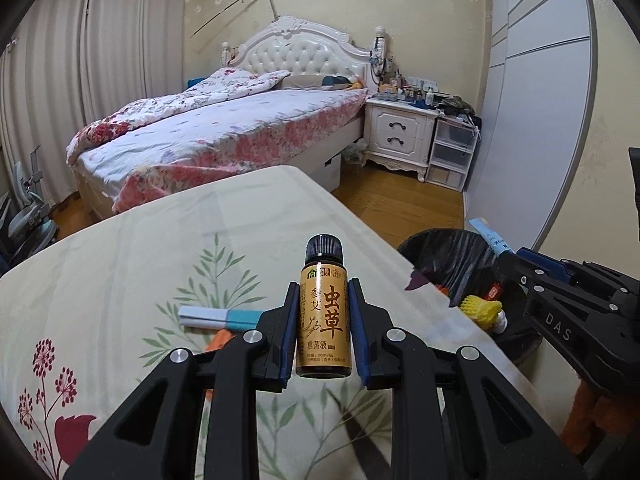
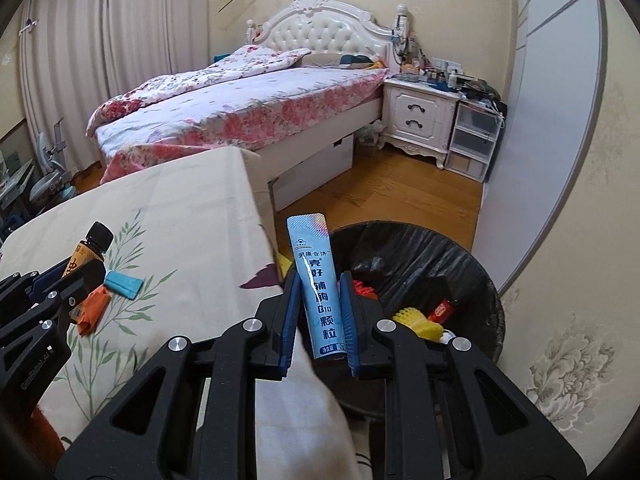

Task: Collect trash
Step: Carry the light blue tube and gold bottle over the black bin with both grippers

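Honestly, a good part of what I need is hidden from me. On my left camera the left gripper [image 1: 323,332] is clamped on a small brown bottle [image 1: 323,312] with a black cap and gold label, held upright above the cloth-covered table [image 1: 120,248]; the bottle's base blocks the cloth right behind it. Left of the fingers a blue-and-white packet [image 1: 218,317] lies flat on the cloth, and an orange scrap [image 1: 218,340] just beside it is mostly covered by my own finger, so I cannot tell what it is.

On my right camera the right gripper [image 2: 320,316] is closed on a light blue sachet [image 2: 318,284], standing upright between the pads, its lower end cut off by the fingers. It sits over the near rim of the black-lined trash bin [image 2: 472,264], which stands on the wood floor just beside the table's right edge. Inside the bin I make out a yellow foam net [image 2: 416,320] and something red [image 2: 442,309], but the rest is a dark jumble. The bin's near side is hidden under my gripper. Past the bin, open floor runs toward the bed [image 2: 240,116] and nightstand [image 2: 420,116].
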### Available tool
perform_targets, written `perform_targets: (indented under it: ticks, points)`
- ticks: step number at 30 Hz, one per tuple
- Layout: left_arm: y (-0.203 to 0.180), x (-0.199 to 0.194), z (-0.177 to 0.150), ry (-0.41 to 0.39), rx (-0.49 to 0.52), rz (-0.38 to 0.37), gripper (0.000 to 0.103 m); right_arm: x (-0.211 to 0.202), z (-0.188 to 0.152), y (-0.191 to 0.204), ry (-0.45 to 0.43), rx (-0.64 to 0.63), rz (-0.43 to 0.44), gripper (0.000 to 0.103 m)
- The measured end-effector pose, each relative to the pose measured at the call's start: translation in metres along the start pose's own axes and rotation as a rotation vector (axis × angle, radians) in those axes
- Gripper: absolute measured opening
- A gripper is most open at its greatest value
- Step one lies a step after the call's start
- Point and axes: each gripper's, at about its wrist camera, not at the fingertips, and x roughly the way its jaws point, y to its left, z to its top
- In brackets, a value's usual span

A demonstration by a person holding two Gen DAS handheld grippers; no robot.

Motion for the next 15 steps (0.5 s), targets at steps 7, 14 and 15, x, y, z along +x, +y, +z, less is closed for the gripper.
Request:
perform_targets:
  ticks: [7,14,15]
  points:
    - [-0.039,0.022,0.020,-0.006,0.051,-0.074,0.025,0.014,0.001,-0.032,0.007,0.055,-0.065,0.020]
    - [-0.073,0.048,0.031,-0.002,0.113,-0.109,0.025,0.032,0.002,-0.053,0.017,0.104,-0.107,0.020]
    - [-0.076,0.052,0.032,0.002,0.118,-0.112,0.025,0.034,0.003,-0.055,0.018,0.111,-0.110,0.020]
